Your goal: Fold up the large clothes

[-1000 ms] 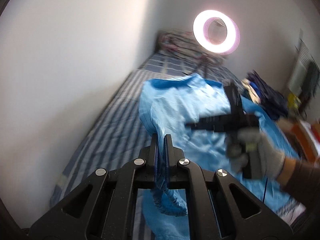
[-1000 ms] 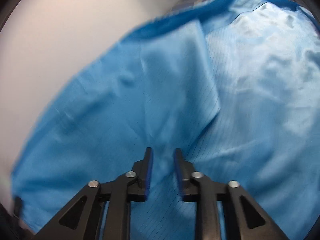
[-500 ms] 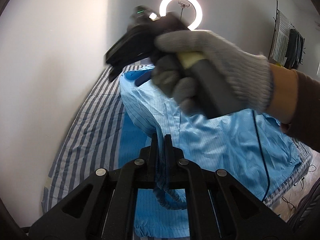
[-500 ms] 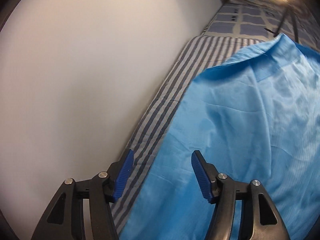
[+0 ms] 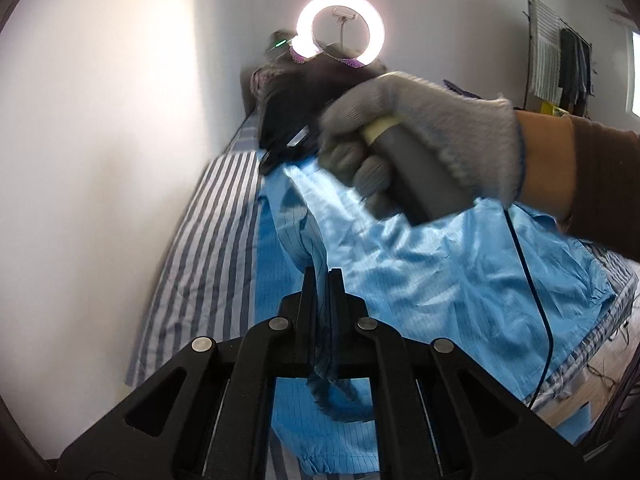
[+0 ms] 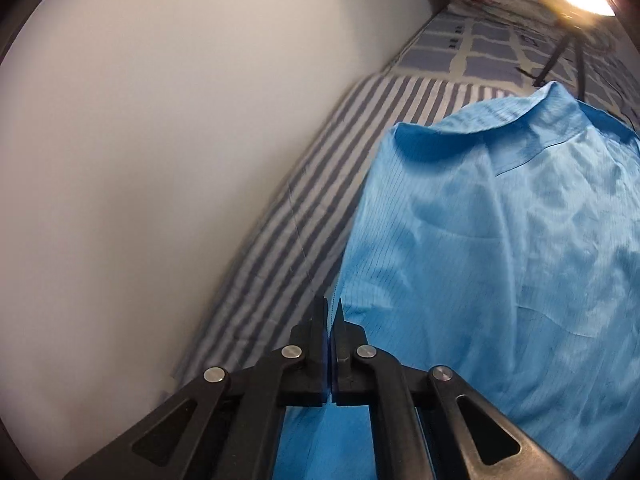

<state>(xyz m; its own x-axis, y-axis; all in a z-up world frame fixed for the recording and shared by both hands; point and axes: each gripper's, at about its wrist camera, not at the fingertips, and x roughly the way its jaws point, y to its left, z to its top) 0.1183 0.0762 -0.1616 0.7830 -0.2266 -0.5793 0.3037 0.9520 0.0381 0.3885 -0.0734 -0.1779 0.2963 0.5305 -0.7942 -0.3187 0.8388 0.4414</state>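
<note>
The blue garment (image 5: 420, 264) is lying spread on the striped bed (image 5: 208, 240), beside the wall. The left gripper (image 5: 322, 280) is pinching a bunched fold of it. The right gripper (image 6: 330, 312) is clamping the garment's edge nearest the wall.

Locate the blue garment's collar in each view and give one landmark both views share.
Left wrist: the collar is left of centre, just under the right tongs' blurred tip, mostly hidden by them.
Right wrist: the collar is upper right, folded over at the garment's far end.
Shared landmark: the striped sheet along the white wall.
</note>
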